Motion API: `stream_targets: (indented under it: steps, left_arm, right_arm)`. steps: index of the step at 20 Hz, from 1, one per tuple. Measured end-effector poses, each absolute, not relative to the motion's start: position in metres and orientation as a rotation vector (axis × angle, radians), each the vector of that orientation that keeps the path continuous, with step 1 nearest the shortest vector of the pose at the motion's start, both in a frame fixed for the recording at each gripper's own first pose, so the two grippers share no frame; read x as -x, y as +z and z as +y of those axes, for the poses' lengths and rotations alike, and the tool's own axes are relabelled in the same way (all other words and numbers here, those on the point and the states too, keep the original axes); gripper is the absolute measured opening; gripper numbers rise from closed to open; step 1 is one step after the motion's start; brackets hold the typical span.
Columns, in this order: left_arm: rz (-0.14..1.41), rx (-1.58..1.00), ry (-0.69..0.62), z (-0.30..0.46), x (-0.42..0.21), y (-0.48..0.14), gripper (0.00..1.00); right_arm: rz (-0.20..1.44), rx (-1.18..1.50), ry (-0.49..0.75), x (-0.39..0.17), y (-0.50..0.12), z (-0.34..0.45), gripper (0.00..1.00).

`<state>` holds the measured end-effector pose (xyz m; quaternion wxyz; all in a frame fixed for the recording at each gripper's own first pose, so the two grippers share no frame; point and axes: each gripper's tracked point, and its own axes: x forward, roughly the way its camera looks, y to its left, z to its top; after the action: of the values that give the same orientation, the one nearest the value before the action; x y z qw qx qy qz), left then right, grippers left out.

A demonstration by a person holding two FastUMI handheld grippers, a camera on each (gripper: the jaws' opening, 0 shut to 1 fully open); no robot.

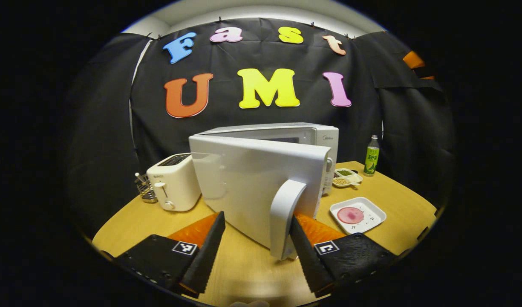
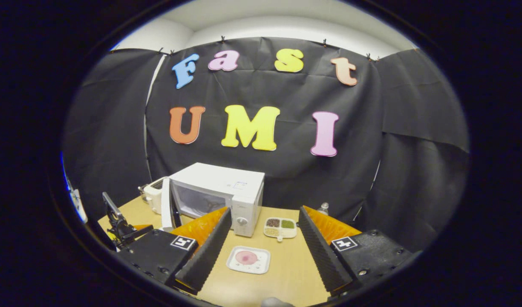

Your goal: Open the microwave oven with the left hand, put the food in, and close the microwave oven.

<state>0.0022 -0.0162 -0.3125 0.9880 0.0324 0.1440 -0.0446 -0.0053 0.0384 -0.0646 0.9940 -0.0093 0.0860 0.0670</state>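
The left gripper has its fingers spread wide, the microwave door handle just inside the right-hand finger, hooked rather than pinched. The microwave door stands well swung out from the microwave oven; it looks stiff, light on its hinge and smooth, so a pull from behind the handle's upright bar should serve better than a squeeze. The right gripper hangs parted and empty above the bench. Below it lies the food, a pink round slice on a white square plate, before the oven. The plate looks rigid and slick; its raised rim seems the place to grip, held level.
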Motion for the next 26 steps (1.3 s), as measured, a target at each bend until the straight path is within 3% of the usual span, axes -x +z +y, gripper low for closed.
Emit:
stream_targets:
  steps: [1, 2, 14, 15, 16, 17, 20, 25, 26]
  left_arm:
    - [0.294, -0.061, -0.078, -0.007, 0.002, -0.312, 0.95]
    - [0.297, -0.063, -0.064, 0.004, 0.006, -0.312, 0.97]
    - [0.344, -0.096, 0.183, 0.156, 0.072, -0.303, 0.96]
    - [0.33, -0.109, 0.204, 0.167, 0.078, -0.296, 0.96]
    - [0.325, -0.115, 0.221, 0.175, 0.083, -0.292, 0.96]
    - [0.329, -0.115, 0.237, 0.183, 0.088, -0.292, 0.96]
    - [0.338, -0.111, 0.272, 0.192, 0.105, -0.289, 0.96]
    - [0.321, -0.109, 0.263, 0.168, 0.113, -0.275, 0.96]
    - [0.321, -0.104, 0.255, 0.161, 0.111, -0.274, 0.96]
  right_arm:
    - [0.168, 0.02, 0.149, 0.006, -0.065, 0.048, 0.97]
    - [0.164, 0.025, 0.162, 0.007, -0.064, 0.057, 1.0]
    - [0.198, -0.025, 0.279, -0.001, -0.096, 0.116, 1.0]
    - [0.201, -0.031, 0.283, -0.005, -0.101, 0.117, 0.96]
    - [0.214, -0.034, 0.281, -0.008, -0.106, 0.116, 1.0]
    - [0.23, -0.033, 0.282, -0.013, -0.111, 0.116, 0.96]
    - [0.272, -0.041, 0.291, -0.028, -0.131, 0.112, 1.0]
    - [0.396, -0.069, 0.265, -0.058, -0.187, 0.092, 0.91]
    - [0.415, -0.07, 0.257, -0.062, -0.198, 0.086, 0.96]
